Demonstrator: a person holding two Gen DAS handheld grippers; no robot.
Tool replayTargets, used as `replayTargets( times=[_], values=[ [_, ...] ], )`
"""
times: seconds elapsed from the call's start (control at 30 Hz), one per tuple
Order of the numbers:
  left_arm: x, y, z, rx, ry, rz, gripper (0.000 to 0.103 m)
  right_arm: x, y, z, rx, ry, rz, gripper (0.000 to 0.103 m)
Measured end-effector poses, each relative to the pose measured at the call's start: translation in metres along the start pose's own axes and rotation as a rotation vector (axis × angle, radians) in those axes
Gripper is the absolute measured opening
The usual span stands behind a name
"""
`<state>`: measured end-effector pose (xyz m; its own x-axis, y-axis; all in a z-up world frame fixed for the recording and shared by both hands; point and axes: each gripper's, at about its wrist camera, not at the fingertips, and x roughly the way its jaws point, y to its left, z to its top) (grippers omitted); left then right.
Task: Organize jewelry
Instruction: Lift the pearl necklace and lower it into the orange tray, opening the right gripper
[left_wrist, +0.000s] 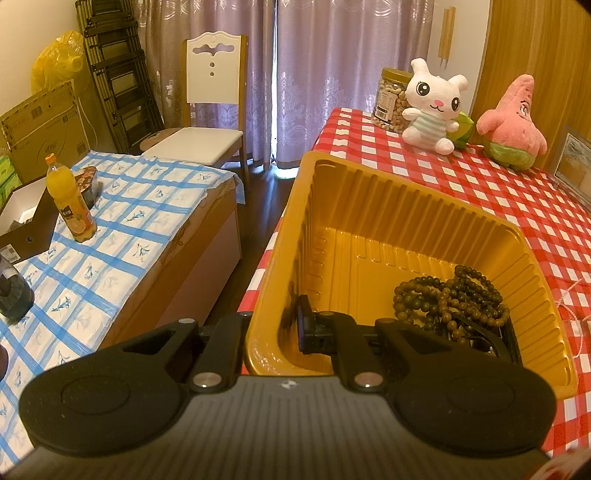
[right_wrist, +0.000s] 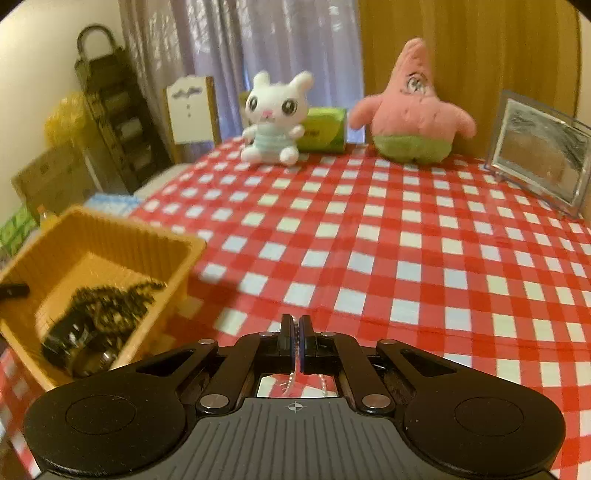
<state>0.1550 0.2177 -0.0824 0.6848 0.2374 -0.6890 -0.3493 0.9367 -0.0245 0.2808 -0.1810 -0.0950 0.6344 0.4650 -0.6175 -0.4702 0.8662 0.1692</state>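
Holding the yellow tray (left_wrist: 373, 206) by its near-left wall, my left gripper (left_wrist: 275, 328) is clamped on the rim; wooden bead strands (left_wrist: 448, 295) already lie inside. My right gripper (right_wrist: 296, 325) is closed tight on a thin silvery chain (right_wrist: 291, 382), which dangles beneath the jaws over the checked tablecloth (right_wrist: 388, 240). Risk: chain is fine and slack, so it may slip from the pads or snag the tray rim in transfer.
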Motion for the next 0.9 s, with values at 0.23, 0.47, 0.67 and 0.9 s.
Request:
replayTargets(
  times=[0.23, 0.47, 0.67, 0.9],
  values=[
    [0.0, 0.0, -0.001, 0.002, -0.001, 0.001, 0.009, -0.029, 0.009, 0.017, 0.014, -0.05, 0.02, 0.002],
    [0.0, 0.001, 0.0, 0.005, 0.002, 0.002, 0.009, -0.054, 0.024, 0.034, -0.012, -0.116, 0.046, 0.002],
    [0.0, 0.0, 0.0, 0.001, 0.004, 0.001, 0.009, -0.074, 0.038, 0.051, -0.031, -0.179, 0.065, 0.002],
    [0.0, -0.001, 0.001, 0.0, 0.001, -0.001, 0.009, -0.094, 0.054, 0.068, -0.054, -0.227, 0.09, 0.002]
  ],
)
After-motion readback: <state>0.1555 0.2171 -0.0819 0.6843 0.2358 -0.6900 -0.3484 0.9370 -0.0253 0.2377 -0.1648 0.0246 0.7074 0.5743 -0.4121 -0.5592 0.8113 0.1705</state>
